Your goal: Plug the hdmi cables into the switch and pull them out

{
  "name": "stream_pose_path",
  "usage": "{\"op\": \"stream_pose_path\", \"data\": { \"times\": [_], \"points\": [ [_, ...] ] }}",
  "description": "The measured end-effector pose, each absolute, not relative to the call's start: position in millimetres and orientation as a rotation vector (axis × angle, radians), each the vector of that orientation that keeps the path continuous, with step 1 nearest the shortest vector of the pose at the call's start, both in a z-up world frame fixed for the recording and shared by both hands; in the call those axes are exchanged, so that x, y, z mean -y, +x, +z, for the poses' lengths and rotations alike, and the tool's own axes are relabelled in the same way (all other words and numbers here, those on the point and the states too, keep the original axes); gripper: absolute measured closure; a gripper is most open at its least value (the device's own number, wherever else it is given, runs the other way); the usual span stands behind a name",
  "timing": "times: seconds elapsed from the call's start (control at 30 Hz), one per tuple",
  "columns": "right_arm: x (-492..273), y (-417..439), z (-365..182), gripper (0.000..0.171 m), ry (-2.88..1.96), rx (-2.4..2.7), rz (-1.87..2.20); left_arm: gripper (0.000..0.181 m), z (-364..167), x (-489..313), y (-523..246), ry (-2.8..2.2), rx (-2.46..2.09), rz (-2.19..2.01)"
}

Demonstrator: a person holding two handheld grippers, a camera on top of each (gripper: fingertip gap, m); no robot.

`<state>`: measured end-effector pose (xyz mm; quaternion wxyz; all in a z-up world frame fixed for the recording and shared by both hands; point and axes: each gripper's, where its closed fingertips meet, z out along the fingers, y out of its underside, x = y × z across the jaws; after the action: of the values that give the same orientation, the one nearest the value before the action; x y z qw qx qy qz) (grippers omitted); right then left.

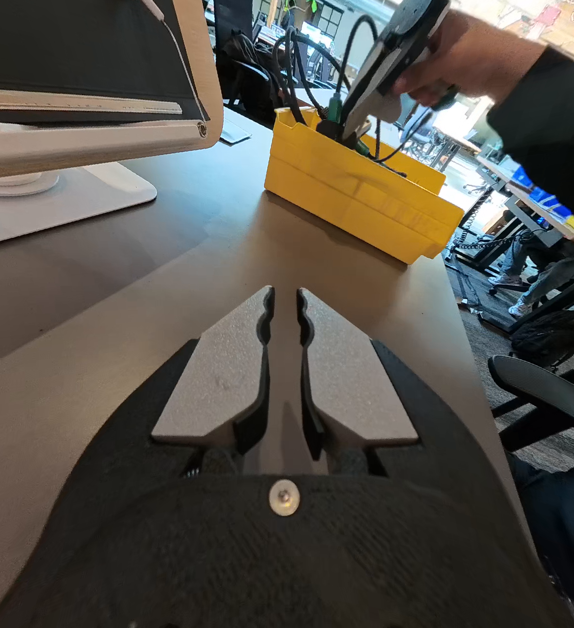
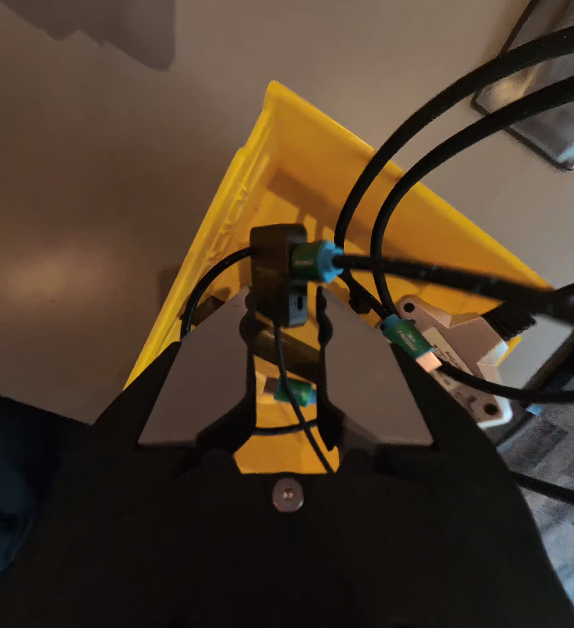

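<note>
A yellow bin (image 1: 347,190) stands on the brown table (image 1: 211,272). My right gripper (image 2: 283,299) reaches into the bin (image 2: 313,163) and is shut on a black HDMI switch (image 2: 268,268), held tilted above the bin floor. A green HDMI plug with a blue collar (image 2: 307,261) sits in the switch. A second green plug (image 2: 406,341) hangs loose at the right. A third (image 2: 294,394) lies in the bin. My left gripper (image 1: 285,292) hovers over the table short of the bin, its fingers almost together and empty. The right gripper (image 1: 353,136) also shows there, held by a hand.
A white monitor (image 1: 75,68) on its base (image 1: 75,200) stands at the left. A white and grey box (image 2: 466,336) lies at the bin's right end. Black cables (image 2: 415,170) loop above the bin. The table edge runs along the right, with an office chair (image 1: 551,390) beyond. There is about 35 centimetres between the tips of the two grippers.
</note>
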<state>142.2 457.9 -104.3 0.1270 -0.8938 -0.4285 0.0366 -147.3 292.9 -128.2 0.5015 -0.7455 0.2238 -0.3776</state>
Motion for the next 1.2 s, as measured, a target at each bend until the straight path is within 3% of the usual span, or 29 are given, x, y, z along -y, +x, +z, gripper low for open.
{"op": "stream_pose_path", "data": {
  "times": [0.2,0.5,0.6,0.97,1.13,1.2],
  "points": [
    [-447,141,-60,0.136,-2.604,1.320,0.056,0.171,-131,-292,-145,-1.810,-0.559,-0.903],
    [-396,125,7,0.127,-2.348,1.139,0.565,0.164,-134,-291,-143,-1.836,-0.560,-0.915],
    [-359,134,-4,0.118,-2.182,1.144,0.551,0.157,-137,-292,-141,-1.850,-0.573,-0.868],
    [-269,182,-95,0.110,-2.064,0.911,0.676,0.140,-134,-295,-143,-1.821,-0.571,-0.772],
    [-252,172,-101,0.111,-1.873,0.917,0.737,0.136,-126,-270,-129,-1.739,-0.661,-0.789],
    [-241,162,-101,0.102,-1.780,0.968,0.747,0.139,-121,-250,-124,-1.710,-0.629,-0.825]
  ]
}}
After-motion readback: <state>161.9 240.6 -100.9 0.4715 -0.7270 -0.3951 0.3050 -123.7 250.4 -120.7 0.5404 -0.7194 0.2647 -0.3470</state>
